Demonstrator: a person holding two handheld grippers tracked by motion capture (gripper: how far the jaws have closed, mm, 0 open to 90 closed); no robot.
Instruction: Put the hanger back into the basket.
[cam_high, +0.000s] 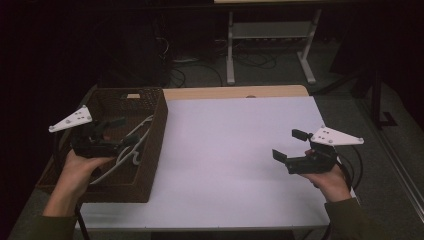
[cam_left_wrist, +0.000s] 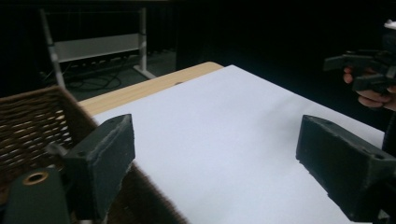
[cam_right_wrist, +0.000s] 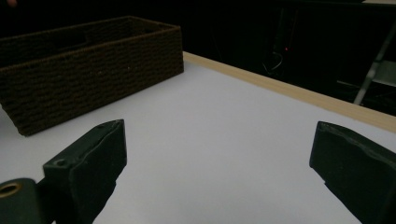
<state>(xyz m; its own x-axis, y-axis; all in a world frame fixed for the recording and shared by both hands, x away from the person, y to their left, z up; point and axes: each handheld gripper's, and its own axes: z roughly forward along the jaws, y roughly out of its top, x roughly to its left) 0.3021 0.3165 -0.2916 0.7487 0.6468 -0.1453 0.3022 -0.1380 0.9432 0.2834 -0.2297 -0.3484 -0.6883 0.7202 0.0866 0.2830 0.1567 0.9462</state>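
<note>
A brown woven basket (cam_high: 159, 130) stands at the table's left end, with white clothes hangers (cam_high: 131, 145) lying inside it. My left gripper (cam_high: 122, 132) hovers over the basket, jaws wide apart with nothing between them. In the left gripper view its jaws (cam_left_wrist: 219, 158) frame the white table top, with the basket wall (cam_left_wrist: 32, 121) at the left. My right gripper (cam_high: 290, 145) hangs above the table's right side, also open and empty. From the right gripper view (cam_right_wrist: 219, 163) the basket (cam_right_wrist: 93, 65) lies farther off to the left.
The white table top (cam_high: 235, 150) stretches between the two grippers, with a wooden strip (cam_high: 235, 92) along its far edge. Beyond the table, a light metal frame (cam_high: 270, 35) and loose cables (cam_high: 200, 65) sit on the dark floor.
</note>
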